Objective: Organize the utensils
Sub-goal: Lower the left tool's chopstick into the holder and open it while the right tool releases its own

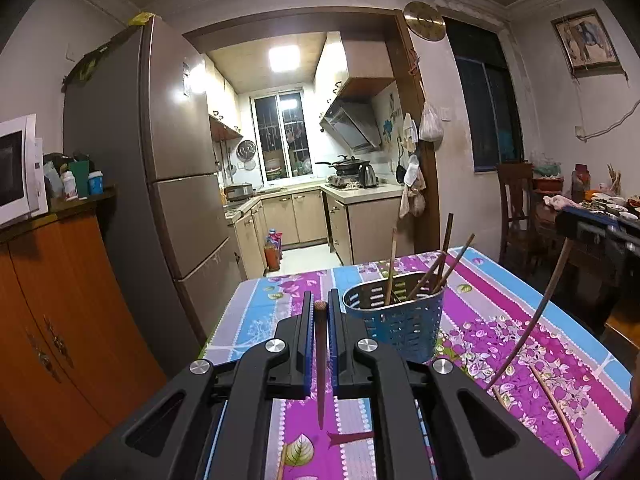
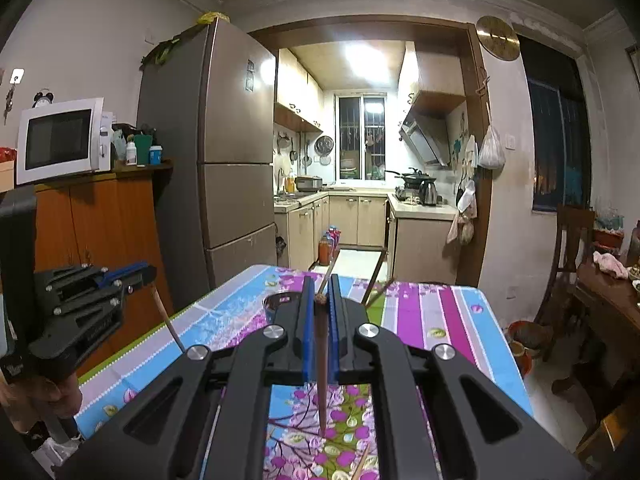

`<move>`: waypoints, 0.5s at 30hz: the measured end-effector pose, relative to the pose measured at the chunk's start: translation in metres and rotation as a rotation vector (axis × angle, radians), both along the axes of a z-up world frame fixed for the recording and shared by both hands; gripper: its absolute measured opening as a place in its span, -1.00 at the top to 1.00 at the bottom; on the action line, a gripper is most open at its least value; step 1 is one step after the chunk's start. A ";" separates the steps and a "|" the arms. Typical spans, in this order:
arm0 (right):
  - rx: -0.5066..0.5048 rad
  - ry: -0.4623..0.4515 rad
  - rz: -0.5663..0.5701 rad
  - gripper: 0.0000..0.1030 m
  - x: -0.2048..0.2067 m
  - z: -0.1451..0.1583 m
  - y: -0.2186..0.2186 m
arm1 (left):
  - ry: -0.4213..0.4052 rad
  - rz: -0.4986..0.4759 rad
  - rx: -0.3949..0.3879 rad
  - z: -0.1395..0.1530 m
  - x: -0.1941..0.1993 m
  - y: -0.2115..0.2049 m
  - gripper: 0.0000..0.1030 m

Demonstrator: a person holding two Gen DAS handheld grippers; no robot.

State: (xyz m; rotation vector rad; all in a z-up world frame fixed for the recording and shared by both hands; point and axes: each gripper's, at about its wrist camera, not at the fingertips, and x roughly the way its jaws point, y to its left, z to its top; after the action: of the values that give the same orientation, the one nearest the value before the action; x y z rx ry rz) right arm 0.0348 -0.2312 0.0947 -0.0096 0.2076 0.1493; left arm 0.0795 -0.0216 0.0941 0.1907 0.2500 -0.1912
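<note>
My left gripper [image 1: 320, 307] is shut on a dark brown chopstick [image 1: 320, 360] that hangs point-down between its blue pads, above the flowered tablecloth [image 1: 492, 312]. Just right of it stands a blue perforated utensil holder [image 1: 400, 324] with several chopsticks in it. My right gripper [image 2: 321, 300] is shut on another dark chopstick [image 2: 321, 368], also point-down; the holder's rim [image 2: 280, 300] shows right behind its left finger. Each gripper appears in the other view: the right gripper [image 1: 568, 232] with its chopstick [image 1: 536, 312], the left gripper [image 2: 148, 274] with its chopstick [image 2: 168, 320].
Two loose chopsticks [image 1: 556, 412] lie on the cloth at the near right. A fridge [image 1: 160, 152] and a wooden cabinet [image 1: 60, 320] with a microwave [image 2: 60, 140] stand left of the table. A chair [image 1: 516, 208] and a second table with dishes [image 1: 608, 204] are at the right.
</note>
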 end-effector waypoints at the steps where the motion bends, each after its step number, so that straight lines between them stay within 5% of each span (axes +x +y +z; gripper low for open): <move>1: 0.000 -0.004 0.000 0.90 0.002 0.002 0.000 | -0.003 0.002 0.002 0.001 0.001 -0.001 0.85; 10: -0.006 -0.036 0.000 0.90 0.017 0.022 0.000 | -0.020 0.011 0.026 0.011 0.014 -0.005 0.85; 15: 0.001 -0.081 -0.004 0.90 0.027 0.044 -0.001 | -0.067 -0.003 0.004 0.043 0.028 -0.006 0.85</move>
State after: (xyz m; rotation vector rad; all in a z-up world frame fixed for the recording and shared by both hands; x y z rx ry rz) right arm 0.0616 -0.2325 0.1385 -0.0140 0.1262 0.1443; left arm 0.1073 -0.0279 0.1366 0.2015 0.1832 -0.1869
